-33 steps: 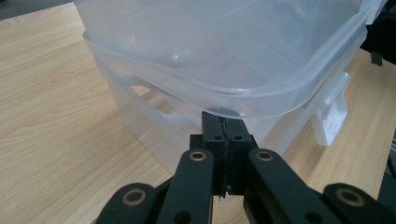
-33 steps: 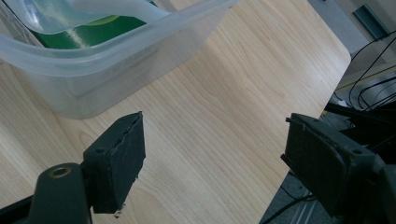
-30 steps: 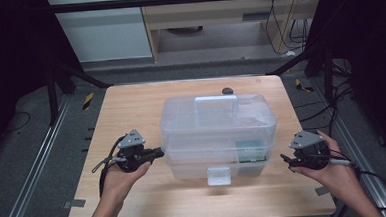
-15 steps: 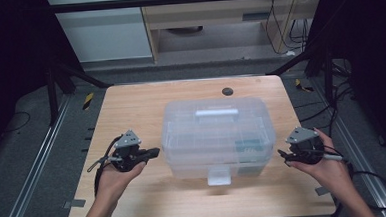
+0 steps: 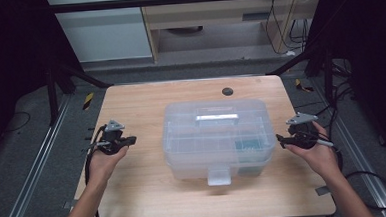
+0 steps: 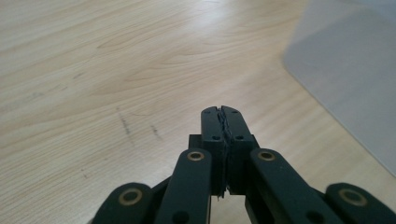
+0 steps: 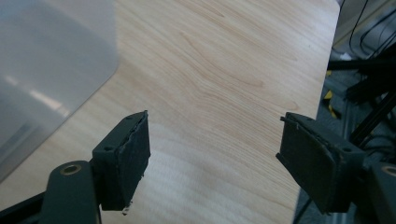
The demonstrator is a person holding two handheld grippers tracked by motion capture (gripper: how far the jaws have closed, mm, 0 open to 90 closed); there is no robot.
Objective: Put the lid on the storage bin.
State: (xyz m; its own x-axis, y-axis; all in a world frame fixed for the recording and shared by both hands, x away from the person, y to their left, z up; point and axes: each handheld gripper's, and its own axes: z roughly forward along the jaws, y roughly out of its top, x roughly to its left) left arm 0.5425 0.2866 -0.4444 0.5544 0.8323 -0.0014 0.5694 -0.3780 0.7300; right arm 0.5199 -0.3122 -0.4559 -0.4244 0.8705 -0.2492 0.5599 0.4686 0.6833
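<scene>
Two grippers beside a closed clear box on the table.

The left gripper (image 6: 220,113) has its jaws pressed together, holding nothing, above bare wood left of the box. The right gripper (image 7: 212,144) has its jaws wide apart and empty, near the right edge of the wooden table (image 5: 135,191). The clear plastic box (image 5: 217,137) stands between them in the table's middle, lid down, touching neither gripper.

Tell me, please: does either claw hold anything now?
No. The left claw is shut on nothing; the right claw is open, beside the plastic box.
</scene>
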